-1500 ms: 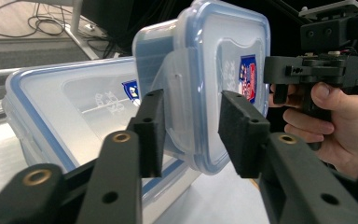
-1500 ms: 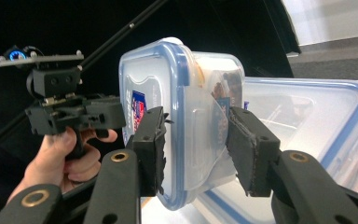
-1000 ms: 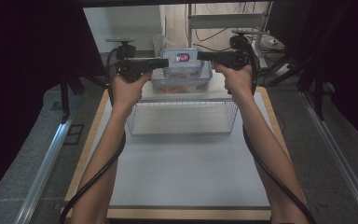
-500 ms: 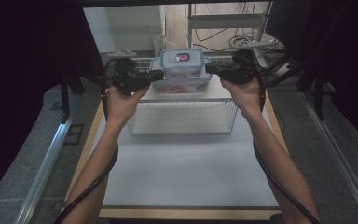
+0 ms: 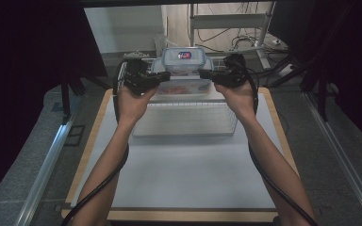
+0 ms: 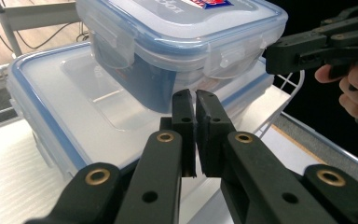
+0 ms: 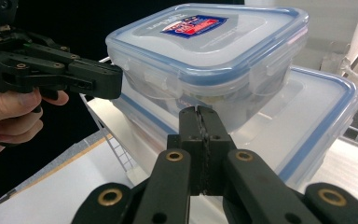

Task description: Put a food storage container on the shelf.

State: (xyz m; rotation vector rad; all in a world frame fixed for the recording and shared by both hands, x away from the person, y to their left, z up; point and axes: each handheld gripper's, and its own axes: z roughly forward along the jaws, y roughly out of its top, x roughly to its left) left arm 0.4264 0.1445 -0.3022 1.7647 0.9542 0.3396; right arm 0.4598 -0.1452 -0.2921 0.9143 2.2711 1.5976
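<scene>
Table (image 5: 179,188) spreads white below me, a wire rack (image 5: 186,117) at its twelve o'clock end. Next down in size, the large flat container (image 6: 65,107) lies past that rack, and the small blue-rimmed container (image 5: 185,59) sits stacked on its lid. My left claw (image 5: 156,80) sits at the small tub's nine o'clock, my right claw (image 5: 206,74) at three o'clock. Both have just closed, jaws together on nothing.

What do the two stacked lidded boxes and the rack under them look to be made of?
Small box and large box: likely clear, glossy plastic, with see-through walls, blue seal rims and moulded clip flaps. Rack: apparently thin white-coated wire, showing a fine grid.
</scene>
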